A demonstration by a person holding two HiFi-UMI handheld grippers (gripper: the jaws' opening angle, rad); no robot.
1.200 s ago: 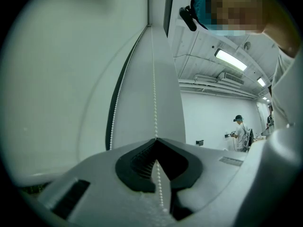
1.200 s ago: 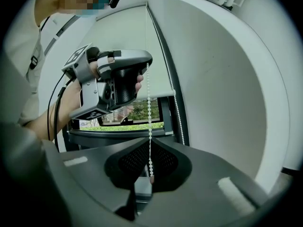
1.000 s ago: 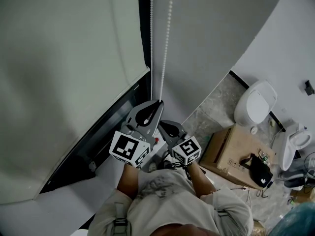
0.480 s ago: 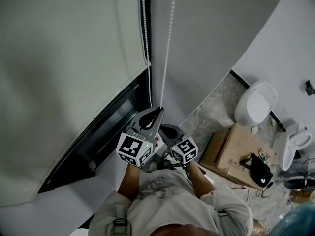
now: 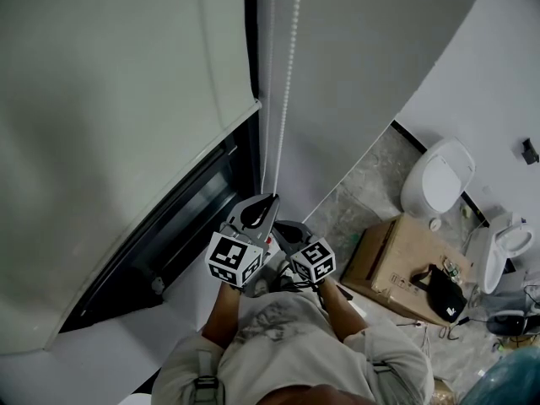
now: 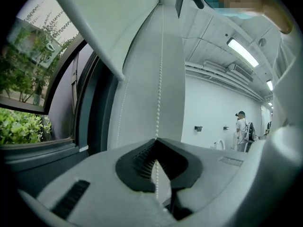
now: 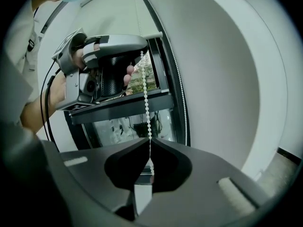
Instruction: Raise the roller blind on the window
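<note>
The pale roller blind (image 5: 118, 99) hangs over the window, its bottom bar (image 5: 160, 192) slanting across the dark frame. Two strands of white bead chain (image 5: 287, 83) drop beside it. My left gripper (image 5: 271, 197) is shut on one strand, and in the left gripper view the bead chain (image 6: 159, 79) runs up from the closed left gripper (image 6: 156, 139). Just below and to the right, my right gripper (image 5: 285, 223) is partly hidden behind the left one. In the right gripper view the right gripper (image 7: 150, 140) is shut on the chain (image 7: 145, 93), with the left gripper (image 7: 106, 60) higher on the same strand.
The dark window frame (image 5: 198, 213) and pale sill (image 5: 101, 353) lie at the lower left. On the floor at the right are a cardboard box (image 5: 392, 256) with a black bag (image 5: 445, 292) and white toilets (image 5: 439, 175). A person (image 6: 241, 129) stands far off.
Both grippers have come down toward the person with the chain. The blind's bottom corner has risen a little, showing more dark frame.
</note>
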